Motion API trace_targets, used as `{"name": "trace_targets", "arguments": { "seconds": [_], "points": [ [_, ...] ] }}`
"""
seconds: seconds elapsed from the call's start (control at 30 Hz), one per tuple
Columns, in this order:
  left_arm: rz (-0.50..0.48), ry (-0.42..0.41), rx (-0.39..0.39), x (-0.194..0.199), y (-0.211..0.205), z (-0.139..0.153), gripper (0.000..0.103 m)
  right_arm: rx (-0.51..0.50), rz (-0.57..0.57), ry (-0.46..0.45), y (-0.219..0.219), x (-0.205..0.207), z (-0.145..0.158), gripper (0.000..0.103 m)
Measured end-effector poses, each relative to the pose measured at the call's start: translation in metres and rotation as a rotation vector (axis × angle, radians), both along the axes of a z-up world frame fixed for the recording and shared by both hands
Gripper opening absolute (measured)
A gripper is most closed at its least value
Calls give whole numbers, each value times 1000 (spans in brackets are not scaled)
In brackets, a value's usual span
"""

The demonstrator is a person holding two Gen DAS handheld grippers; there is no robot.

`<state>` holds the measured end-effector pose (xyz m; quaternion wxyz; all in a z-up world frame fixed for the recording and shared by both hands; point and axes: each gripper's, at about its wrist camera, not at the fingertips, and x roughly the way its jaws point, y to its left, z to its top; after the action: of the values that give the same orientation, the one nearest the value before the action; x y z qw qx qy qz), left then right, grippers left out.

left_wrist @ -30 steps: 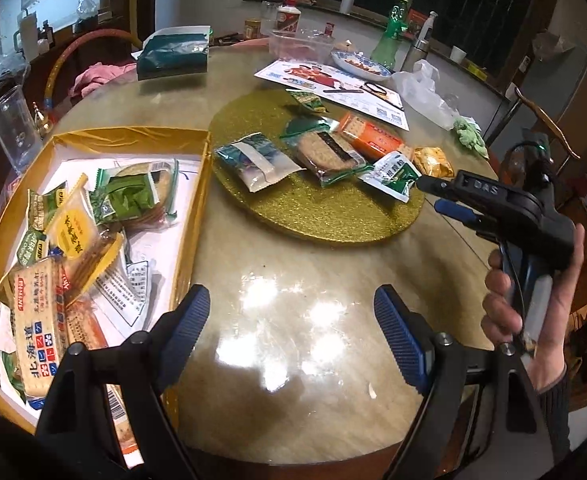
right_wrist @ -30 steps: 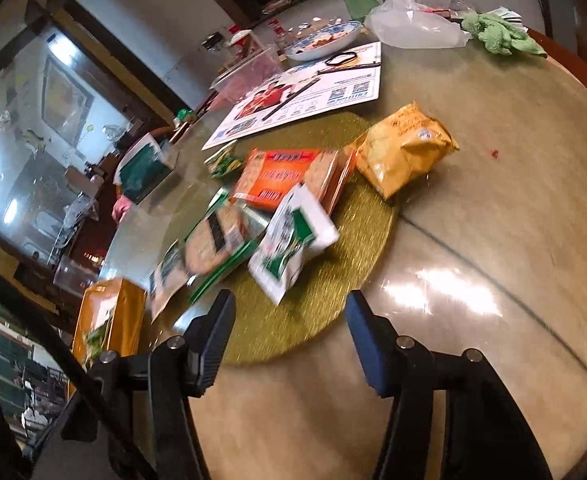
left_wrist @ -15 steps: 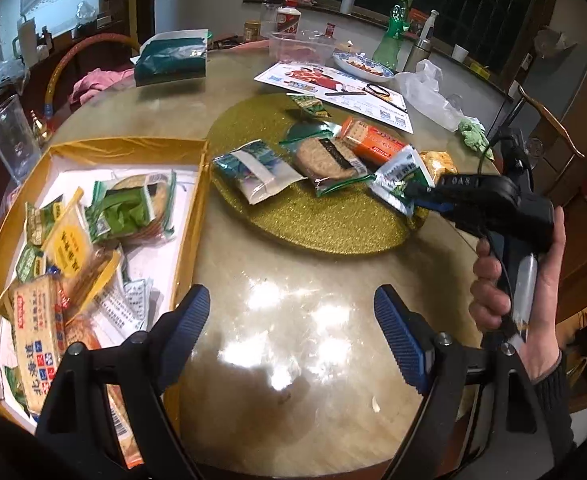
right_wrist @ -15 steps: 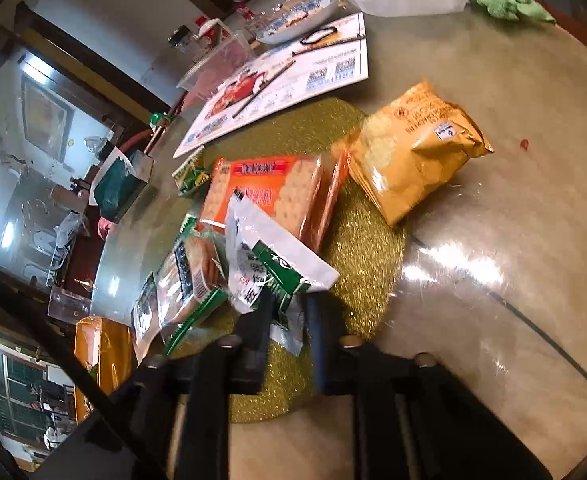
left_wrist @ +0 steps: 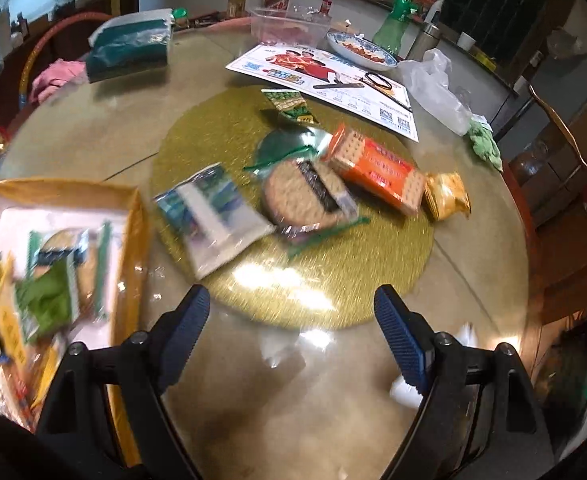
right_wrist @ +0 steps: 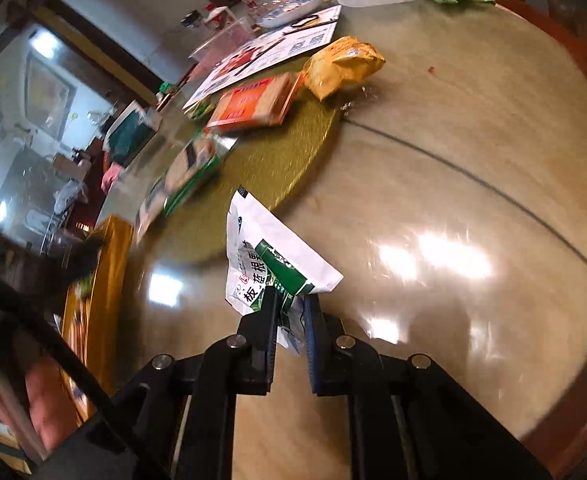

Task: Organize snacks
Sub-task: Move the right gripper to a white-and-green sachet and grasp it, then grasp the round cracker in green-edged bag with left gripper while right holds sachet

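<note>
My right gripper (right_wrist: 289, 312) is shut on a white and green snack packet (right_wrist: 269, 256), held above the table near the gold round mat (right_wrist: 277, 160). My left gripper (left_wrist: 291, 332) is open and empty above the table's near side. On the gold mat (left_wrist: 353, 280) lie a blue-white packet (left_wrist: 213, 220), a round cracker pack (left_wrist: 305, 196), an orange cracker pack (left_wrist: 377, 168), a small green packet (left_wrist: 289, 104) and a yellow bag (left_wrist: 445, 196) at its edge. The gold tray (left_wrist: 133, 216) at left holds several snacks (left_wrist: 49, 280).
A printed flyer (left_wrist: 321, 76), a clear plastic box (left_wrist: 289, 24), a plate (left_wrist: 361, 48), bottles and a white plastic bag (left_wrist: 433, 88) stand at the back. A teal tissue pack (left_wrist: 129, 52) is back left. A green cloth (left_wrist: 483, 144) lies at the right edge.
My right gripper closed on the white and green packet and lifted it off the gold mat toward the near side. My left gripper moved forward toward the mat, still open.
</note>
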<state>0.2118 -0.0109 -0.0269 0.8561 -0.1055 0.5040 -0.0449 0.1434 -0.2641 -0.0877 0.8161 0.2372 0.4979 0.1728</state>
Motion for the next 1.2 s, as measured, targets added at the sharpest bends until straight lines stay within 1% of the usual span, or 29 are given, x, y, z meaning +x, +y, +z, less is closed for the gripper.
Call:
{"name": "trace_targets", "arguments": {
  "seconds": [0.03, 0.1, 0.2, 0.23, 0.33, 0.4, 0.47, 0.57, 0.67, 0.7, 0.73, 0.77, 0.87, 0.93, 1.0, 1.07, 1.13, 1.17, 1.2],
  "points": [
    [4, 5, -4, 6, -2, -1, 84, 28, -5, 9, -3, -4, -3, 10],
    [10, 16, 17, 22, -9, -6, 84, 52, -15, 4, -6, -9, -5, 10],
    [15, 46, 15, 47, -20, -14, 84, 19, -3, -24, -2, -13, -2, 11],
    [24, 46, 27, 54, -22, -16, 84, 15, 2, -27, -1, -13, -2, 11],
    [42, 53, 71, 74, -29, -21, 84, 55, 3, -21, -2, -13, -4, 11],
    [69, 66, 75, 84, -30, -25, 84, 75, 3, -23, -3, -13, -7, 11],
    [76, 74, 77, 90, -32, -28, 84, 76, 8, -28, -4, -13, -7, 11],
    [85, 82, 136, 97, -42, -34, 85, 79, 5, -32, -4, -15, -8, 11],
    [63, 84, 247, 98, -54, -42, 84, 67, 4, -37, -3, -17, -7, 11],
    [55, 77, 259, 96, -56, -44, 84, 60, 5, -40, -2, -20, -7, 11],
    [44, 61, 269, 92, -56, -44, 84, 54, 6, -43, -2, -21, -6, 11],
    [33, 53, 277, 88, -57, -44, 81, 52, 5, -44, -2, -23, -5, 11],
    [-3, 37, 305, 71, -60, -44, 77, 53, 3, -45, -4, -26, -5, 11],
    [-43, 29, 314, 53, -65, -44, 76, 48, 1, -47, -5, -27, -4, 11],
    [-93, 25, 315, 26, -71, -44, 76, 37, 2, -56, -7, -30, -4, 11],
    [-167, 18, 323, -3, -77, -42, 76, 28, 3, -59, -10, -33, -3, 11],
    [-249, 30, 288, -38, -80, -42, 76, 16, 0, -62, -13, -36, -2, 11],
    [-268, 24, 287, -50, -79, -41, 76, 13, -4, -62, -15, -38, -2, 11],
    [-288, 18, 288, -71, -78, -41, 76, 13, -9, -62, -16, -40, -2, 11]
  ]
}}
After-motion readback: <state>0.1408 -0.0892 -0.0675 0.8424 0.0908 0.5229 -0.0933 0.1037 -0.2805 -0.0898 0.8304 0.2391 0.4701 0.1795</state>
